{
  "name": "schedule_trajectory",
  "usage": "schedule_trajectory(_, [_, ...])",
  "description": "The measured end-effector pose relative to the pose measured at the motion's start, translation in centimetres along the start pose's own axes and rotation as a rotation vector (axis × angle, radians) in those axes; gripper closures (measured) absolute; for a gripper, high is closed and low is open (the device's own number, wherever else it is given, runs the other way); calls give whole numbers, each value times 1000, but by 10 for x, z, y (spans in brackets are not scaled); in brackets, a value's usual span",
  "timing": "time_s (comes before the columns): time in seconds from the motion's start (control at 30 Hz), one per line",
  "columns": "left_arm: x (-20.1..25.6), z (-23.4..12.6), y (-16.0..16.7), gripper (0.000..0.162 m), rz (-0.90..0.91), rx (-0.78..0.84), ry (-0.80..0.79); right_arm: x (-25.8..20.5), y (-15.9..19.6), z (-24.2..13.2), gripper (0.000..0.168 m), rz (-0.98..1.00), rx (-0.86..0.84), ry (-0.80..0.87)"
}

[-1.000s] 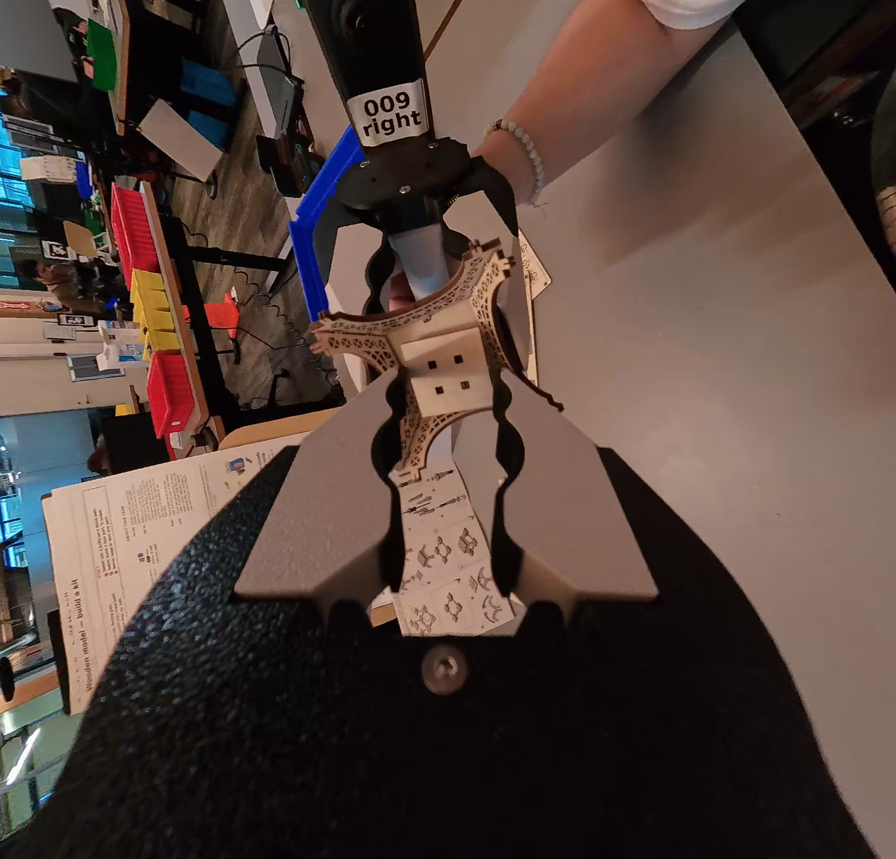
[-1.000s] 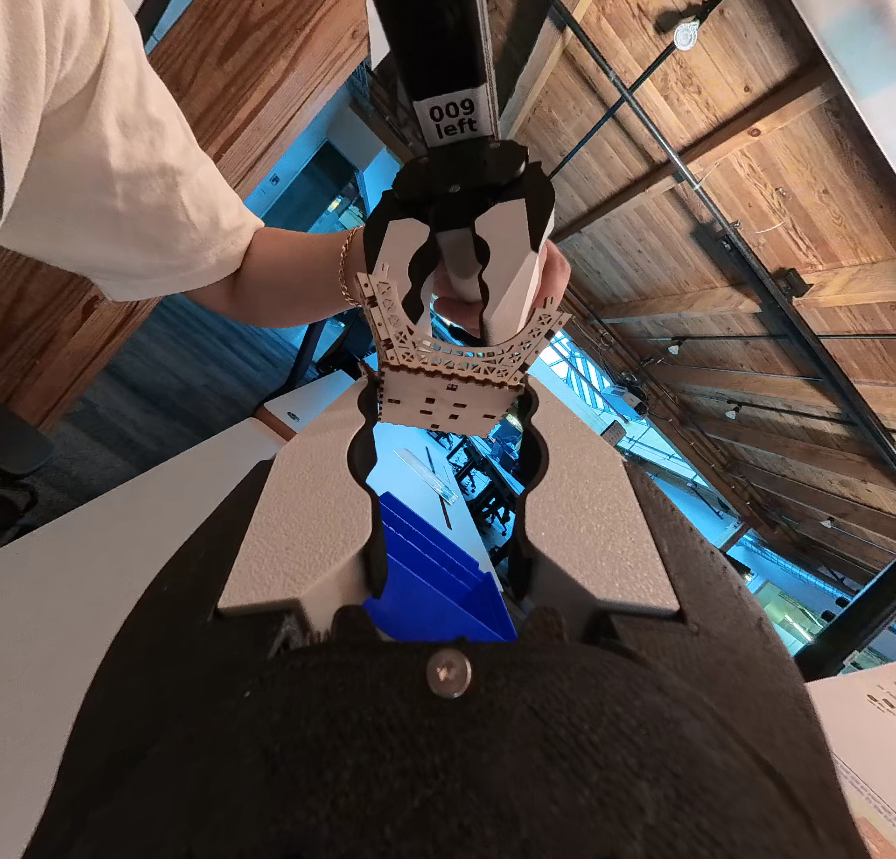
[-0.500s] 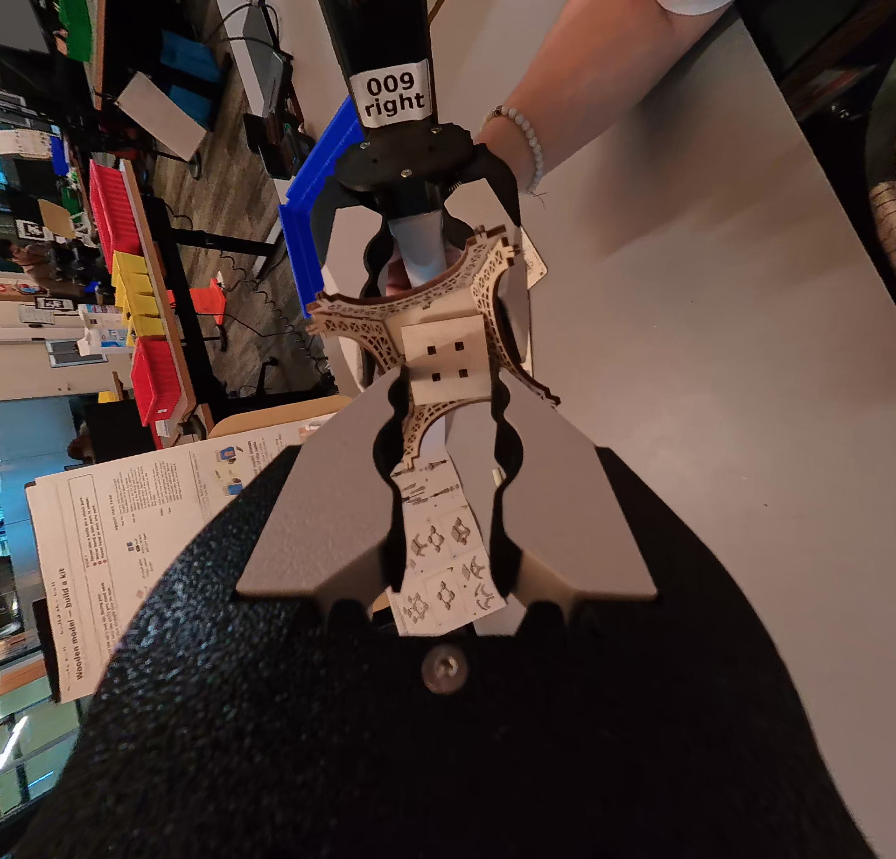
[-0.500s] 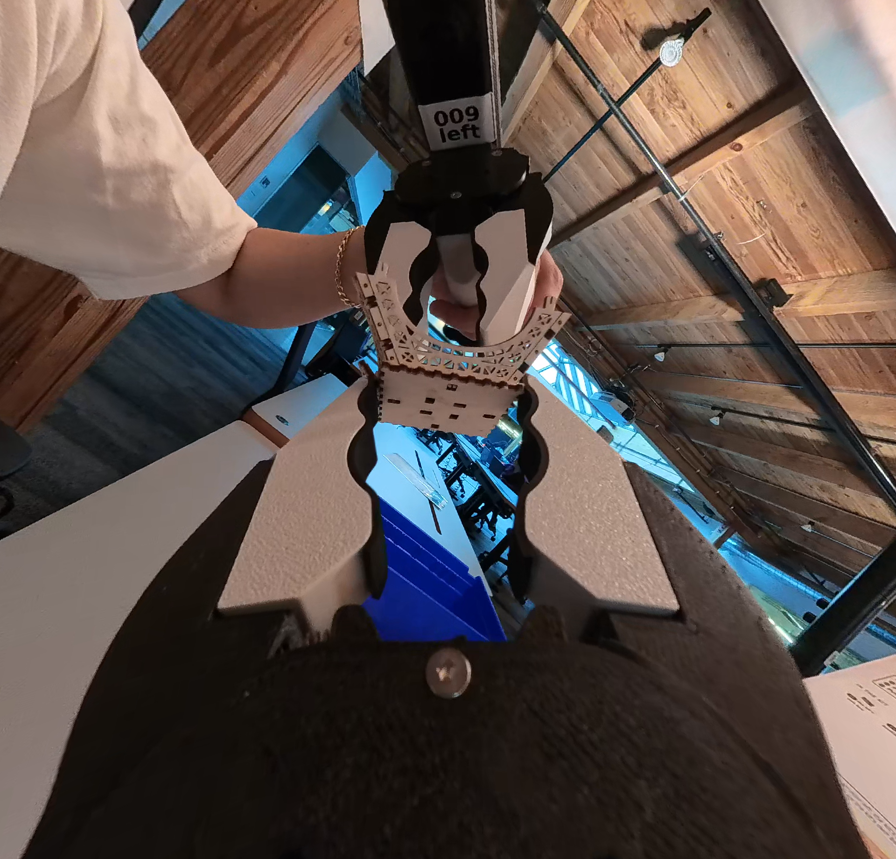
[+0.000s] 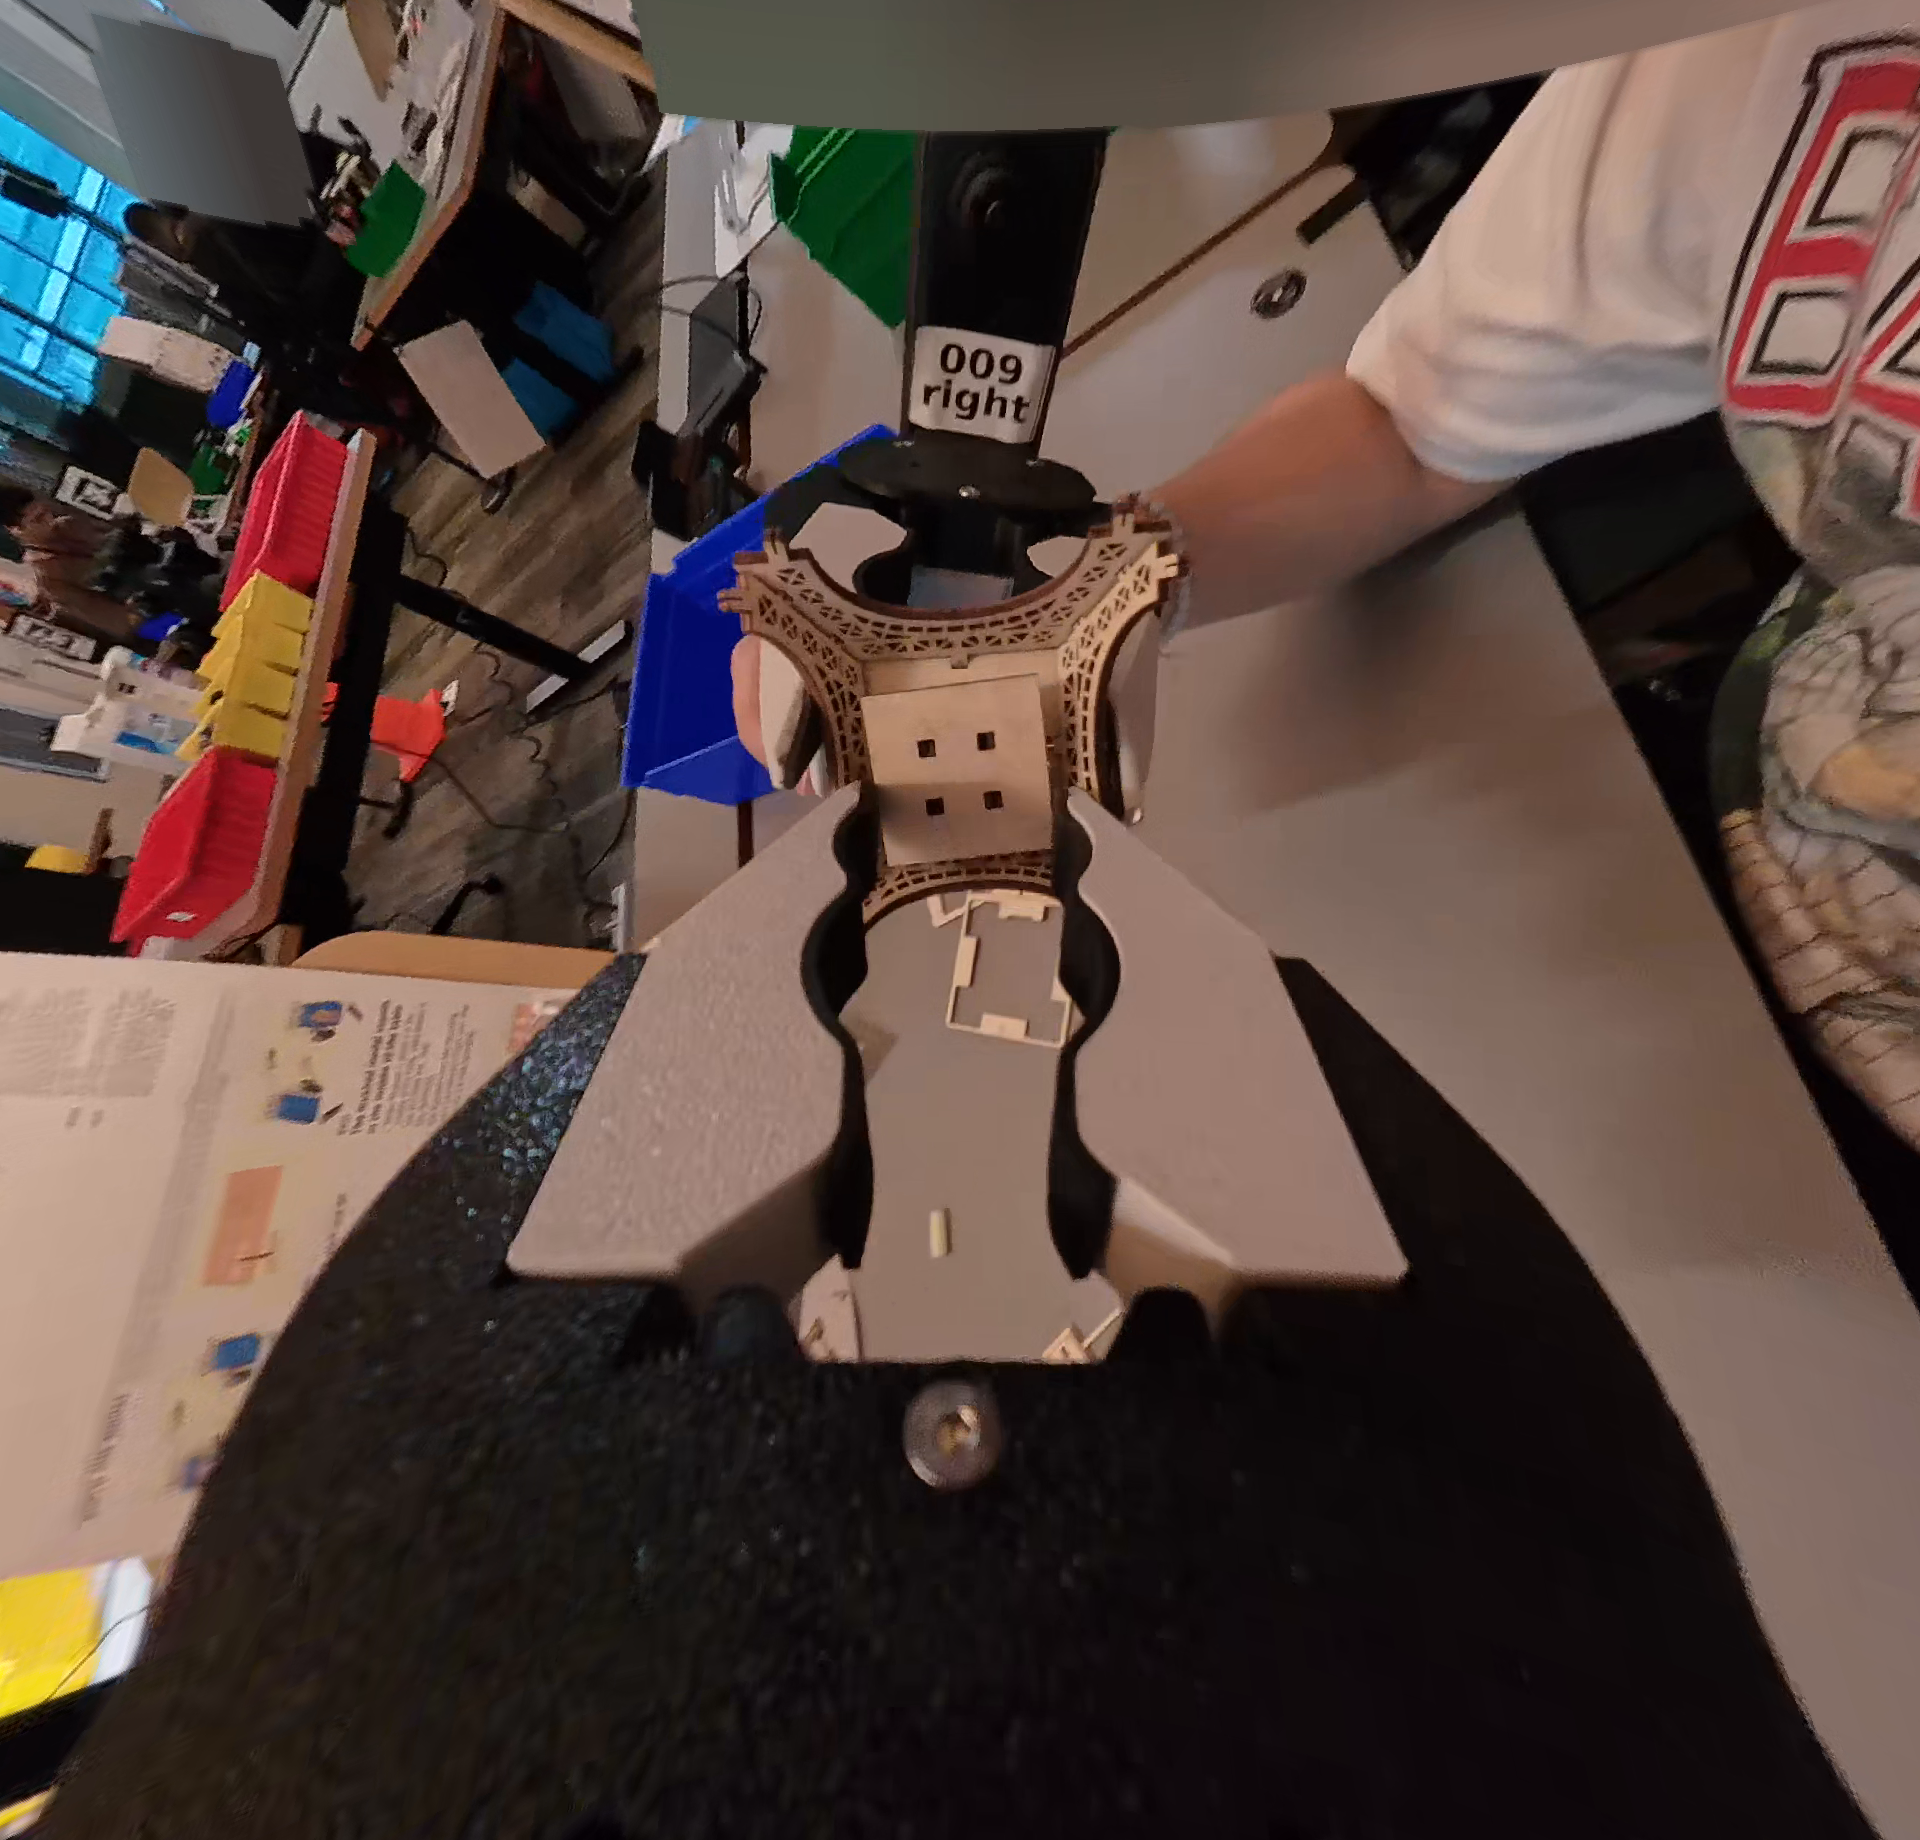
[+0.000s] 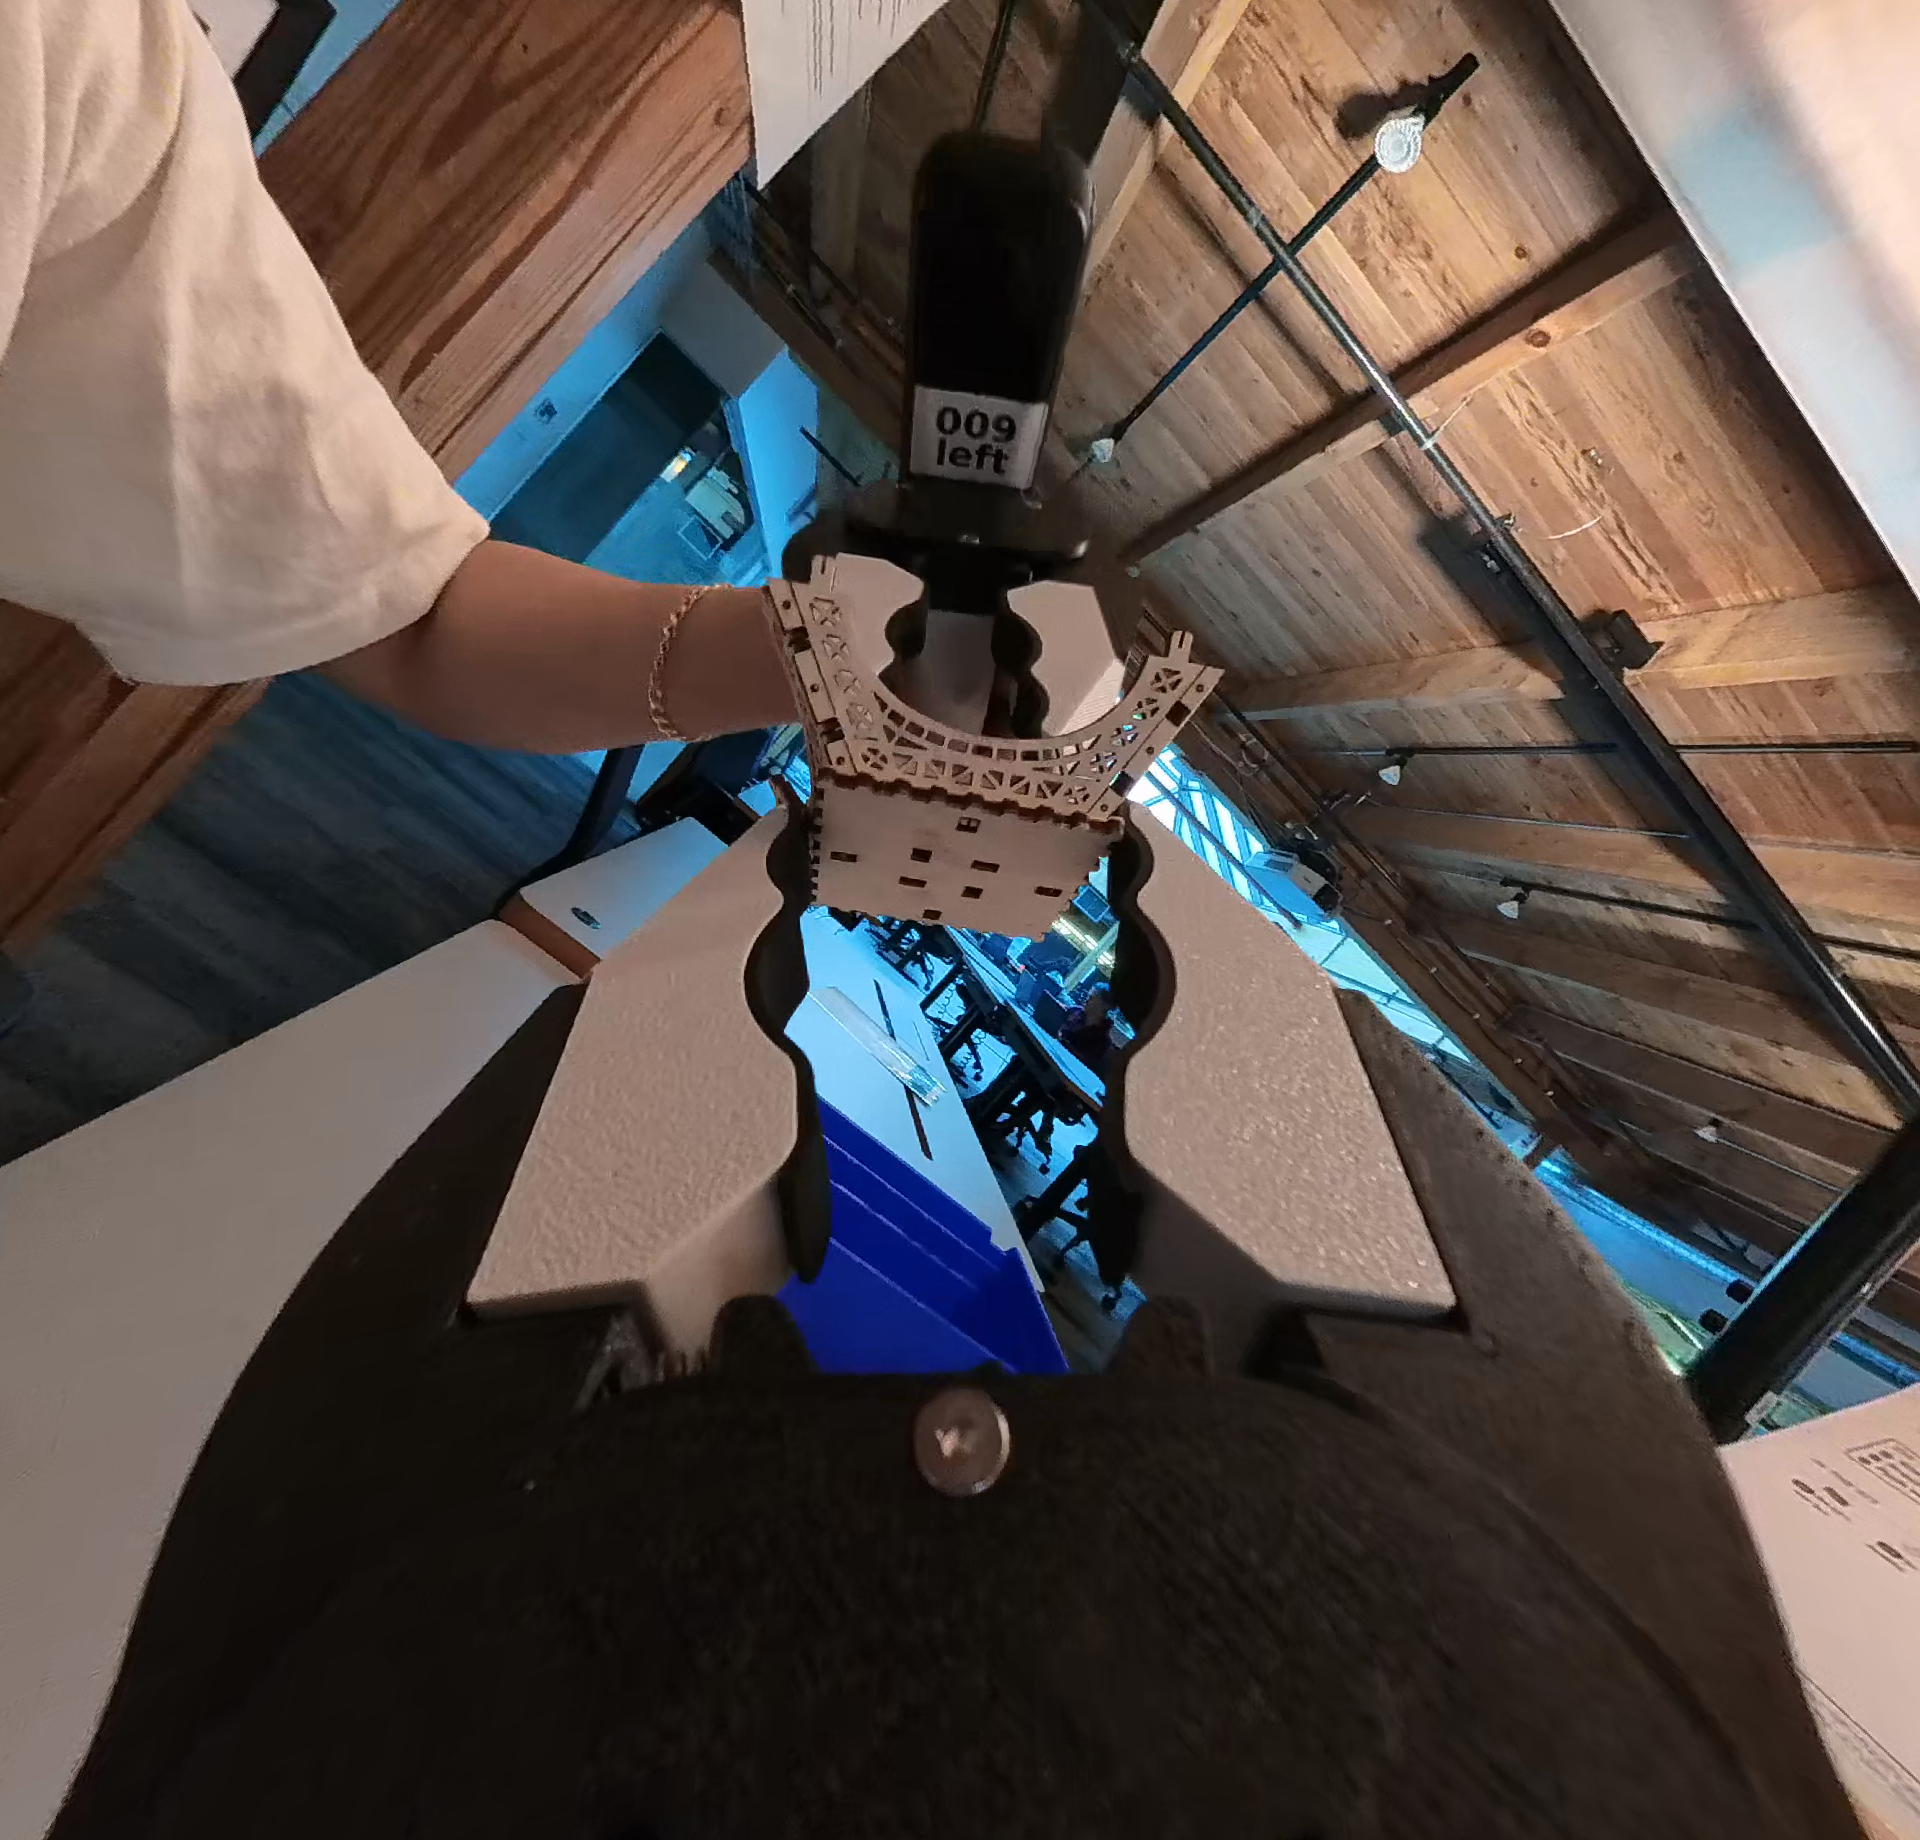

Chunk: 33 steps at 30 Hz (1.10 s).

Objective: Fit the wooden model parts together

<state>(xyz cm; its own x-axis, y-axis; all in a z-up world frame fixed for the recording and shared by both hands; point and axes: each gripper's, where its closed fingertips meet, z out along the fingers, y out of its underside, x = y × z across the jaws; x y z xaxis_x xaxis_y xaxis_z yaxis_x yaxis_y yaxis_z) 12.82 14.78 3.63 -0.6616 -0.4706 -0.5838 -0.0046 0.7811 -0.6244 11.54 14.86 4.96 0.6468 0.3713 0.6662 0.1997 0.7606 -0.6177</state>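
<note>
The wooden tower model [image 5: 956, 751] has lattice arched legs and a square plate with four small holes. It is held in the air between both grippers, which face each other. My left gripper [image 5: 961, 840] is shut on the plate end of the model. My right gripper [image 6: 956, 855] is shut on the model's boxy slotted section [image 6: 951, 860], with the arched legs pointing away from it. In the left wrist view a right gripper finger [image 5: 784, 730] shows beside a leg. In the right wrist view the left gripper's fingers [image 6: 1065, 647] show behind the arch.
Below lies the grey table [image 5: 1455, 959] with an empty wooden parts frame [image 5: 1008, 969] and a small loose peg [image 5: 938, 1231]. An instruction sheet [image 5: 208, 1115] lies at left. A blue bin [image 5: 686, 668] stands at the table's far edge. The person's arm [image 5: 1299, 523] reaches in from the right. My two grippers' fingertips are within a few centimetres of each other.
Both grippers have kept hold of the model and turned together, so it now sits square in the left view. The left view has swung from the printed parts sheet to the empty frame.
</note>
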Motion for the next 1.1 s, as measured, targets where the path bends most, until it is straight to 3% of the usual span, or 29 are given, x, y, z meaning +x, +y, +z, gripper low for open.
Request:
schedule_trajectory(0.17, [0,1,-3,132,-10,56,6,-1,-1,-1,113,25,8,-16])
schedule_trajectory(0.53, [-1,4,-1,132,1,19,-4,0,2,-1,113,13,-19,-23])
schedule_trajectory(0.8, [-2,1,2,132,-163,213,8,1,8,4,113,90,-171,-25])
schedule_trajectory(1.1, [1,4,30,132,-319,366,36,-10,46,6,113,291,-435,-61])
